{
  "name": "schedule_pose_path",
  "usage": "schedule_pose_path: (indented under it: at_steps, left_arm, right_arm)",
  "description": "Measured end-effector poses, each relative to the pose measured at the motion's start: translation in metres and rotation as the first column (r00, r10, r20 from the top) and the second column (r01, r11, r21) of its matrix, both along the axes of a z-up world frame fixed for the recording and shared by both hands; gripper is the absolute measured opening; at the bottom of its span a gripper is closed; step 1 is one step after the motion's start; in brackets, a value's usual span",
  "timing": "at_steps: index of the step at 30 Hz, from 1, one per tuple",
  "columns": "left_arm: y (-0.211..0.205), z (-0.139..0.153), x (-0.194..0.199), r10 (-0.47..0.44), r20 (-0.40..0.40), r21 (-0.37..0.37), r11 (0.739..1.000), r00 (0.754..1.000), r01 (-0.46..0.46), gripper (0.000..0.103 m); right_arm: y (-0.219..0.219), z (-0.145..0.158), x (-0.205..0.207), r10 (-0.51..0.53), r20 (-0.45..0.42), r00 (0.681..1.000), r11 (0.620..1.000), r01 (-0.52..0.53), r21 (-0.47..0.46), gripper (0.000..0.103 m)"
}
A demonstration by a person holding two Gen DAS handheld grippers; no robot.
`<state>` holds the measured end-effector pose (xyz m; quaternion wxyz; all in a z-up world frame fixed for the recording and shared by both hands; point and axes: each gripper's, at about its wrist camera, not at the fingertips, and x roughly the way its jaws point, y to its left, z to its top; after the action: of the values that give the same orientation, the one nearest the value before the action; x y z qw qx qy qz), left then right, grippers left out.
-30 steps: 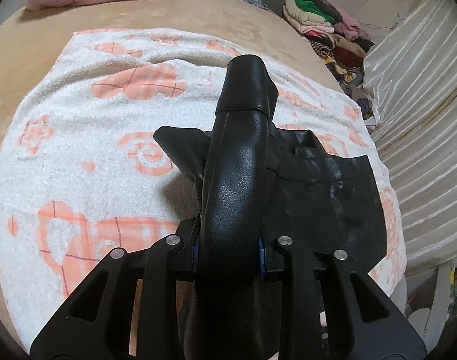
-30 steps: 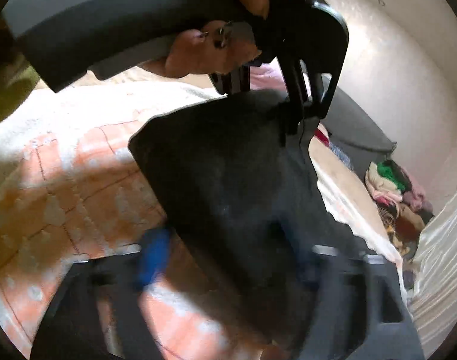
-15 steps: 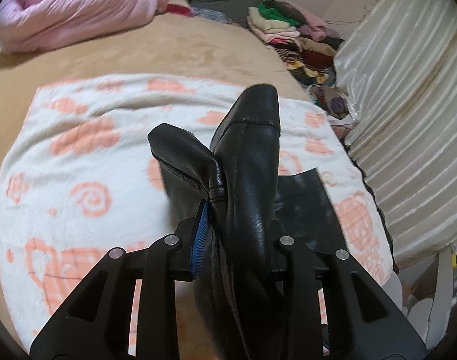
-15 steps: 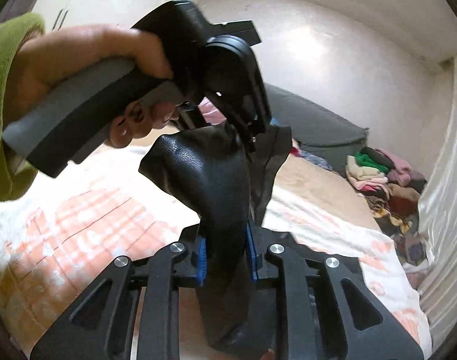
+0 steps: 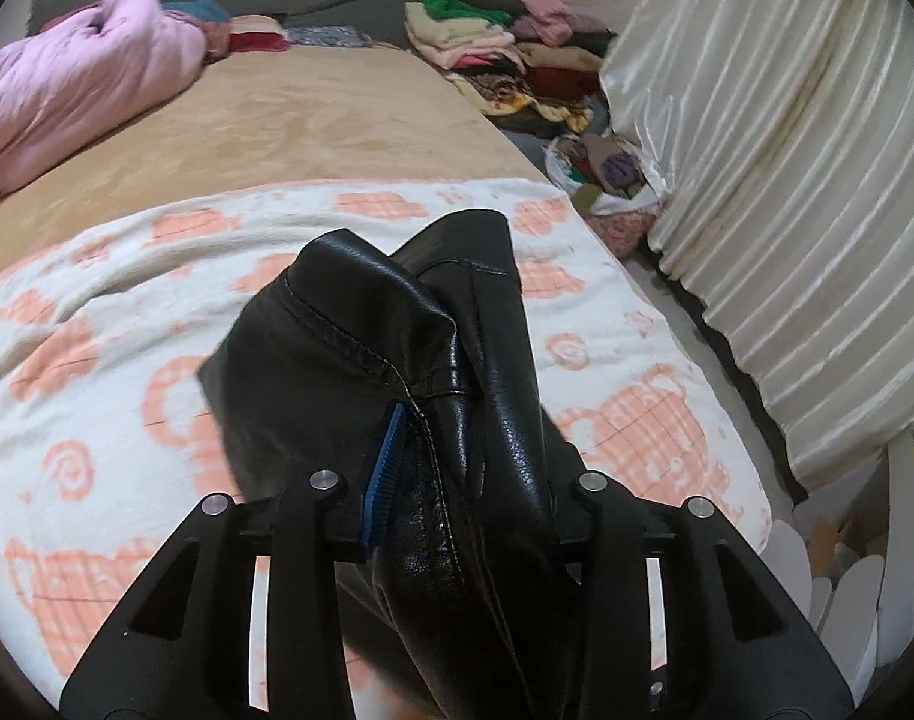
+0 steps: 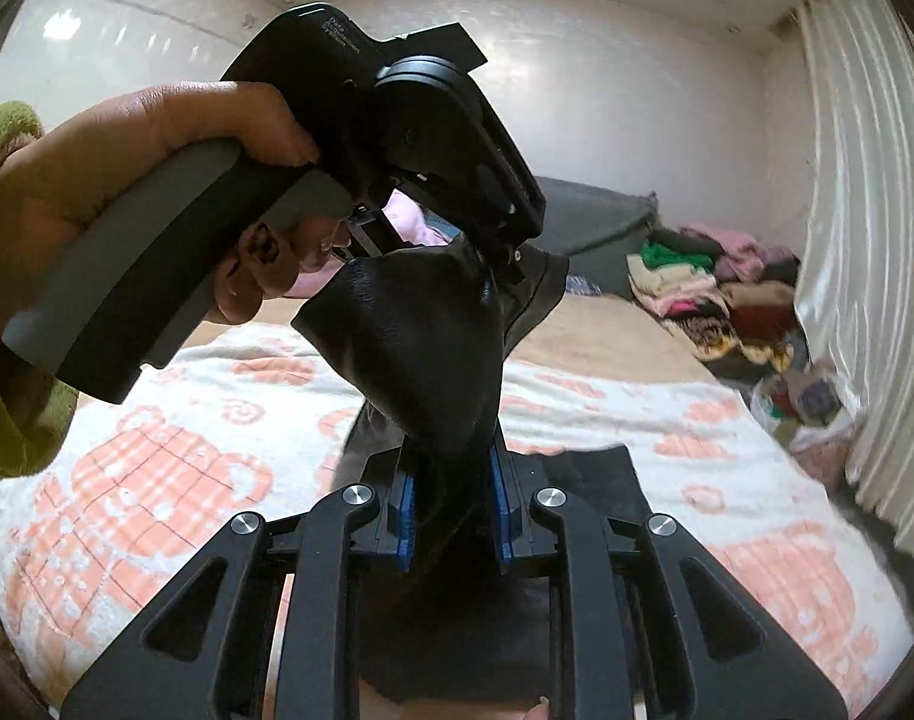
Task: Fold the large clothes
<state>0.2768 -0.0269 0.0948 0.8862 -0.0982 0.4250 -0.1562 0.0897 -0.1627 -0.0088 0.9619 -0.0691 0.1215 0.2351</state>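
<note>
Both grippers are clamped on the black leather garment (image 5: 475, 420), lifted above the bed: right gripper (image 6: 454, 510) pinching a fold, left gripper (image 5: 457, 480) with jaws just easing wider but gripping. Below, the white-and-orange blanket (image 5: 127, 312); farther, a clothes pile (image 5: 499, 42).

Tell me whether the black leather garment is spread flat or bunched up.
Bunched up: the black leather garment rises in folds between both grippers, lifted off the patterned blanket, with only a lower part trailing on it.

Bare patterned blanket (image 5: 127, 324) is lying open leftward; the curtain (image 5: 787, 180) and clothes pile (image 5: 505, 48) (along the bed's right edge) are crowding that side.
</note>
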Motion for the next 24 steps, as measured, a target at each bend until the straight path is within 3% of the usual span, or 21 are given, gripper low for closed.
schedule_pose_path:
  at_steps: [6,12,14,16,18,20,21,22,24]
  left_arm:
    - [-0.046,-0.016,0.018,-0.044,-0.028,-0.001,0.999,0.999,0.044,0.039]
    - [-0.052,-0.019,0.019,-0.064,0.004,-0.071,0.995,0.998,0.064,0.039]
    - [-0.037,-0.022,0.008,-0.025,0.034,-0.042,0.999,0.999,0.026,0.042]
    - [-0.024,-0.033,-0.003,0.007,0.023,0.007,1.000,1.000,-0.007,0.049]
    - [-0.005,-0.057,-0.020,0.062,0.008,0.106,0.992,0.998,-0.063,0.055]
    - [0.006,-0.086,-0.030,0.079,-0.032,0.170,0.983,0.996,-0.072,0.056]
    - [0.011,-0.101,-0.034,0.085,-0.064,0.180,0.981,0.994,-0.072,0.056]
    - [0.014,-0.117,-0.038,0.086,-0.094,0.171,0.983,0.992,-0.069,0.056]
    - [0.019,-0.123,-0.043,0.089,-0.074,0.157,0.985,0.993,-0.077,0.056]
  right_arm:
    - [-0.041,-0.022,0.015,-0.027,-0.117,0.993,0.995,0.038,0.096,0.018]
    - [-0.076,-0.054,0.031,0.002,-0.309,0.951,0.970,0.073,0.233,0.018]
    - [-0.093,-0.073,0.043,0.023,-0.422,0.906,0.945,0.118,0.306,0.018]
    - [-0.114,-0.092,0.054,0.091,-0.524,0.847,0.888,0.169,0.427,0.019]
    - [-0.125,-0.105,0.062,0.157,-0.586,0.795,0.845,0.199,0.497,0.022]
    - [-0.126,-0.106,0.065,0.157,-0.613,0.774,0.845,0.217,0.490,0.046]
    - [-0.126,-0.105,0.066,0.158,-0.621,0.768,0.851,0.214,0.480,0.050]
    - [-0.125,-0.100,0.068,0.169,-0.626,0.762,0.852,0.207,0.482,0.057]
    - [-0.125,-0.080,0.073,0.164,-0.620,0.767,0.862,0.194,0.468,0.081]
